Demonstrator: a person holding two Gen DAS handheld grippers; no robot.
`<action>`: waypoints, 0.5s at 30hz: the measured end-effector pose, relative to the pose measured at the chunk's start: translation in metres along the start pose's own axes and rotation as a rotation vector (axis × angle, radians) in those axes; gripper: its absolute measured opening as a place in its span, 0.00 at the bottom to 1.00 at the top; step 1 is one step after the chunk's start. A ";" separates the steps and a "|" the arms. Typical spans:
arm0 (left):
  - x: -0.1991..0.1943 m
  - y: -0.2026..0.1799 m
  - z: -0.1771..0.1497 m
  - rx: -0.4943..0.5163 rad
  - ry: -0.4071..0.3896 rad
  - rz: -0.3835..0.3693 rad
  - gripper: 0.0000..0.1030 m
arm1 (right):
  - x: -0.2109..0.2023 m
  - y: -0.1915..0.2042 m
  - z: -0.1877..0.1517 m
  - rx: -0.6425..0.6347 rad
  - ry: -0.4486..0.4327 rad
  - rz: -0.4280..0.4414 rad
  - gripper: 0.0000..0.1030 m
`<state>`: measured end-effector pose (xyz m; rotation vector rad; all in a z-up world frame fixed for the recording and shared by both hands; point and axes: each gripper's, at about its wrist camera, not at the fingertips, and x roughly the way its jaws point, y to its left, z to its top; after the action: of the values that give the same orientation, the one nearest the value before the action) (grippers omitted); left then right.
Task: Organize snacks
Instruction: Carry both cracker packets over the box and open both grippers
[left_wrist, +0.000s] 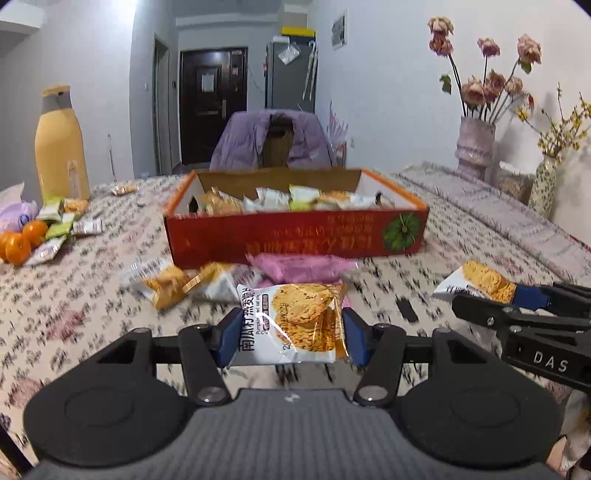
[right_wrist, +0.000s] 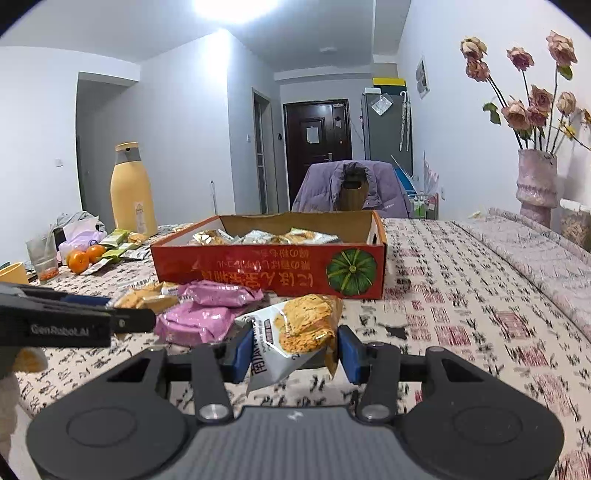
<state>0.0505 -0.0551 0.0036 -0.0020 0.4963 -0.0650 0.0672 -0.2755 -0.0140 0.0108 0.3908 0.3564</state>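
Up close, the table (right_wrist: 461, 295) runs off every edge. At frame centre the red box (right_wrist: 269, 269) holds packets, its far contents hidden by the front wall. Pink packs (right_wrist: 207, 310) lie before it, partly blurred. Low centre, the left gripper (left_wrist: 290, 332) pinches a cracker packet (left_wrist: 299, 321); the right gripper (right_wrist: 291, 350) pinches a second packet (right_wrist: 295, 332), its print cut off.

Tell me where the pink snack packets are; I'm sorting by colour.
In the right wrist view, the pink snack packets lie left of centre on the tablecloth, just before the red box.
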 end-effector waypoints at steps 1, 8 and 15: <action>-0.001 0.001 0.004 0.005 -0.022 0.006 0.56 | 0.003 0.001 0.003 -0.006 -0.005 0.000 0.46; 0.008 0.007 0.042 0.024 -0.110 0.037 0.56 | 0.025 0.003 0.036 -0.036 -0.054 -0.008 0.46; 0.033 0.013 0.083 0.031 -0.154 0.046 0.56 | 0.055 -0.005 0.073 -0.050 -0.087 -0.036 0.46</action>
<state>0.1192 -0.0456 0.0608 0.0349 0.3413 -0.0267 0.1439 -0.2570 0.0330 -0.0298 0.2959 0.3289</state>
